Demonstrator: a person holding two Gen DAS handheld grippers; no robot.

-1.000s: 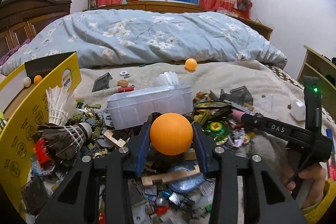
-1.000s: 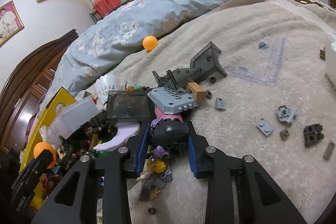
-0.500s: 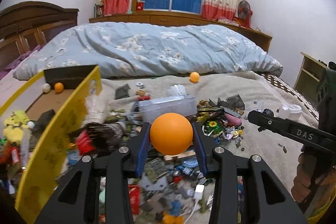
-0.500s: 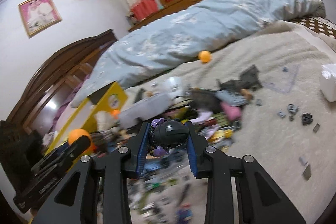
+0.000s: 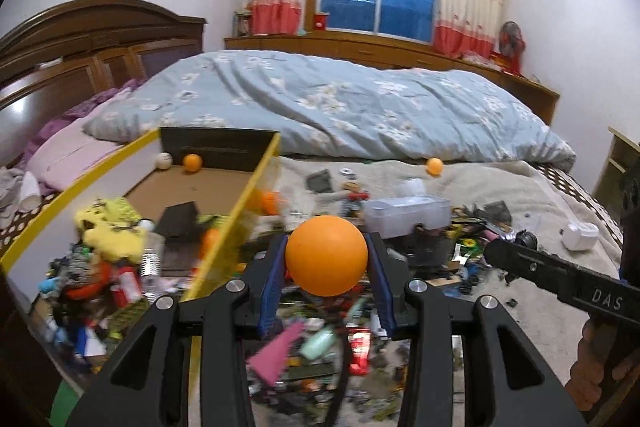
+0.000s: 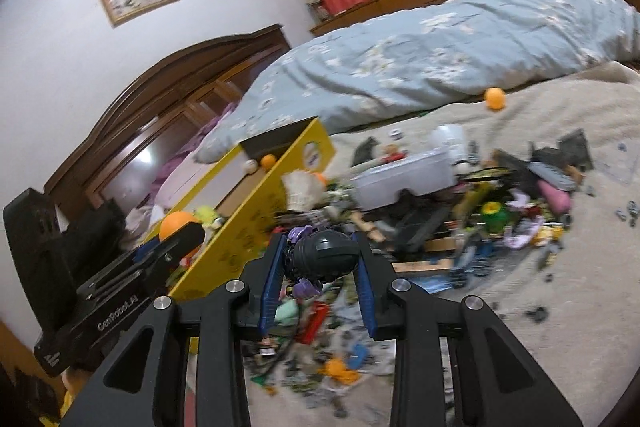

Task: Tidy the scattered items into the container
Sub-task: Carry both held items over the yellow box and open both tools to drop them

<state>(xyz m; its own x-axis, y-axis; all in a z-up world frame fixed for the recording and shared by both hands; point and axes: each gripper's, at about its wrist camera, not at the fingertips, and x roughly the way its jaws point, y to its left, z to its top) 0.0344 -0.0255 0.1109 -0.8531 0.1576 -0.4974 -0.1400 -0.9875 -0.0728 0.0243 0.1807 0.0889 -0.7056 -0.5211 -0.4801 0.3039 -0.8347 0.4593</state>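
We find the left gripper [image 5: 327, 267] clamped on an orange ball [image 5: 327, 261], held above the clutter just right of the yellow box [image 5: 240, 211]. The right gripper [image 6: 318, 267] grasps a dark toy figure [image 6: 324, 259] over the pile of scattered items [image 6: 460, 223], near the box's right wall.

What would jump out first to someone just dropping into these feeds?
The orange ball clamped in the left gripper, dead centre of its view. Next, the dark rounded toy pinched in the right gripper. Behind both, a jumble of small toys sprawls over the bed beside the yellow box.
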